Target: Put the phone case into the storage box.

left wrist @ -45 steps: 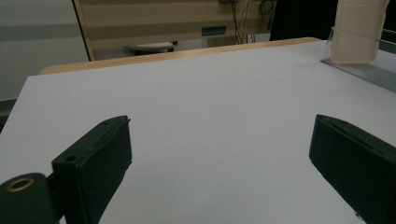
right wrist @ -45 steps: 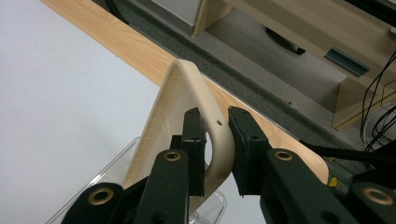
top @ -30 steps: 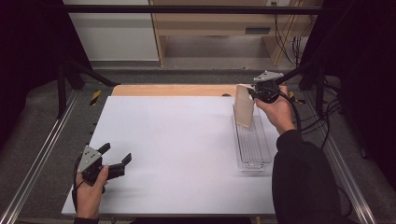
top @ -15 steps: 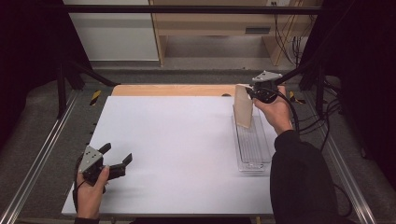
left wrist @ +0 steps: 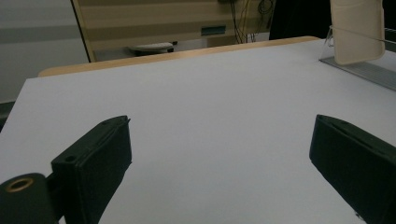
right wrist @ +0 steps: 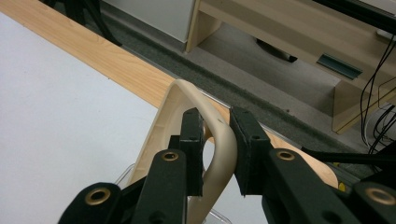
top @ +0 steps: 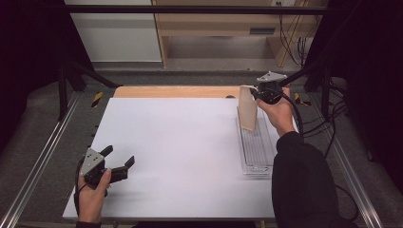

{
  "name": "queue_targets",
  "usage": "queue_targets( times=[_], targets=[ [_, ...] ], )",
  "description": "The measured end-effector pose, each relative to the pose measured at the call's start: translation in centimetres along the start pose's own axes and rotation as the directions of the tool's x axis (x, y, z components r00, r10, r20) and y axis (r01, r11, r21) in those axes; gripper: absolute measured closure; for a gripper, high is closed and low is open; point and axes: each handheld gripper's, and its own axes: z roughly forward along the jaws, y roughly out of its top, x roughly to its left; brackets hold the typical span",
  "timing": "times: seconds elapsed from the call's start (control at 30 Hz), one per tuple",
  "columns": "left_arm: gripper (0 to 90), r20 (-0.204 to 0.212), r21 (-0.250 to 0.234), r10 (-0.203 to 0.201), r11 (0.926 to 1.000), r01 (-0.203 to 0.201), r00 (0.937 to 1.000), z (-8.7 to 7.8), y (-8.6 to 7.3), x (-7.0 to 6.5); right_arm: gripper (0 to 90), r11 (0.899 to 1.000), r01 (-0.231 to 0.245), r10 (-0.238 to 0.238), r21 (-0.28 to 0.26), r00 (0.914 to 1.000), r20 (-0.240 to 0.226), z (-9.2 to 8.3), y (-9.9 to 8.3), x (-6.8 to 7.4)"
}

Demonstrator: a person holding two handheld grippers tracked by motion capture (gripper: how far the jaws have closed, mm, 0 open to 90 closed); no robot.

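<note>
In the high view, a person is sitting at a white tabletop (top: pixel 180 152) with a two-jaw gripper in each hand. The left gripper (top: pixel 119 164) is resting near the tabletop's near left corner, its jaws standing wide apart with nothing between them. At the far right, the right gripper (top: pixel 253 93) is holding a beige curved plastic piece (top: pixel 247 110) by its top edge, so the piece is hanging upright with its lower end inside the far end of a clear plastic tray (top: pixel 257 148). The tray is lying lengthwise along the right side of the tabletop, just beside the person's dark sleeve (top: pixel 304 185). In the left gripper view, the two black jaws are rising from the bottom corners, spread wide over bare white tabletop (left wrist: pixel 196 116); far off at the upper right, the beige piece (left wrist: pixel 357 30) is standing in the end of the clear tray (left wrist: pixel 369 70). In the right gripper view, the jaws of the right gripper (right wrist: pixel 217 140) are standing close together and pinching the thin rounded rim of the beige piece (right wrist: pixel 187 95) between them, with a corner of the clear tray (right wrist: pixel 123 175) showing below and the tabletop's wooden edge (right wrist: pixel 93 56) running behind.
</note>
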Motion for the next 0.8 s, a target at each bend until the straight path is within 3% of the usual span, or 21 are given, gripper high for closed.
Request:
queue_targets(
  times=[0.8],
  targets=[
    [5.3,0.009,-0.003,0.004,1.0000,-0.004,1.0000,-0.05,0.15,-0.37,74.3,0.999,-0.039,0.039,0.002,0.9992,0.009,0.80,-0.02,0.12]
  ],
)
